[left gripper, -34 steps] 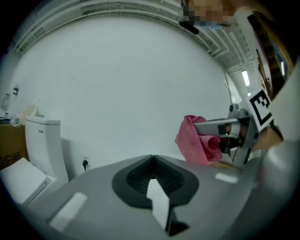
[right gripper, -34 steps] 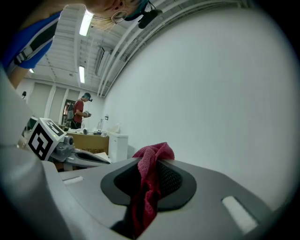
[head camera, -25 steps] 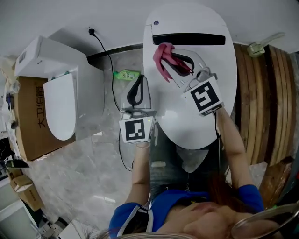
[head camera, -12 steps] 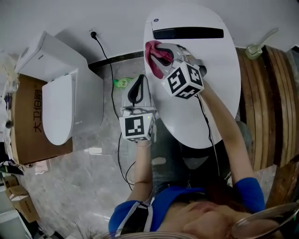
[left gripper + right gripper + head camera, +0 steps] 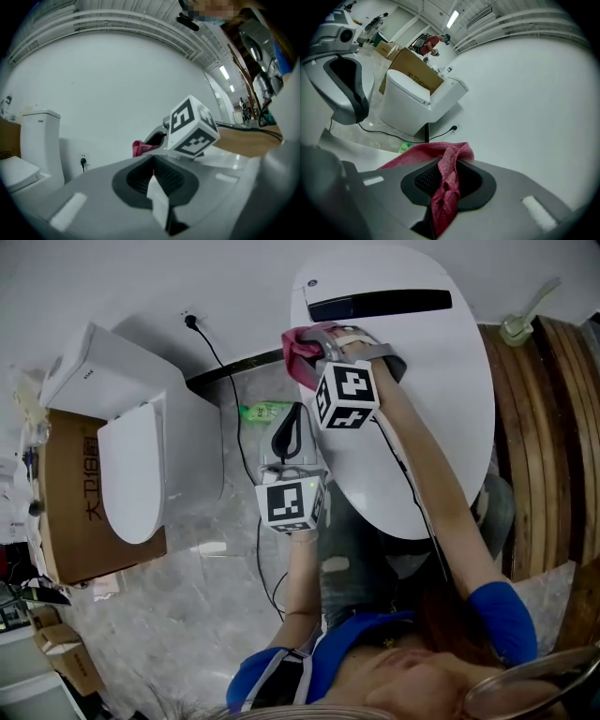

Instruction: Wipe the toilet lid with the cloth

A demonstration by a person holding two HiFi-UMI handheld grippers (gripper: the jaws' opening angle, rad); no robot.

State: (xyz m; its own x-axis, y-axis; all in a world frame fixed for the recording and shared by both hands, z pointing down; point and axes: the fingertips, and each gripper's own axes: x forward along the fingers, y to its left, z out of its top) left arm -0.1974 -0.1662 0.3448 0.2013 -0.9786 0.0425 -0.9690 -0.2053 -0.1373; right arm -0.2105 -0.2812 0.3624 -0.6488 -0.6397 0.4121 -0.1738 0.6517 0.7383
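The white oval toilet lid (image 5: 441, 409) fills the upper middle of the head view, with a black strip (image 5: 380, 304) at its far end. A pink-red cloth (image 5: 298, 348) lies at the lid's far left edge, and my right gripper (image 5: 314, 343) is shut on it. The right gripper view shows the cloth (image 5: 445, 183) bunched between the closed jaws of that gripper (image 5: 447, 164) and spilling over them. My left gripper (image 5: 289, 432) hangs beside the lid's left edge, off the lid, shut and holding nothing. From the left gripper (image 5: 154, 176), the cloth (image 5: 139, 147) shows ahead.
A second white toilet (image 5: 131, 456) stands at the left beside a cardboard box (image 5: 70, 512). A black cable (image 5: 225, 381) runs from a wall socket (image 5: 190, 322) down over the marble floor. A green bottle (image 5: 267, 412) lies by the wall. Wooden planks (image 5: 544, 427) line the right.
My right gripper has carried the cloth from the middle of the lid's far part leftward to its far left edge. The left gripper has stayed beside the lid.
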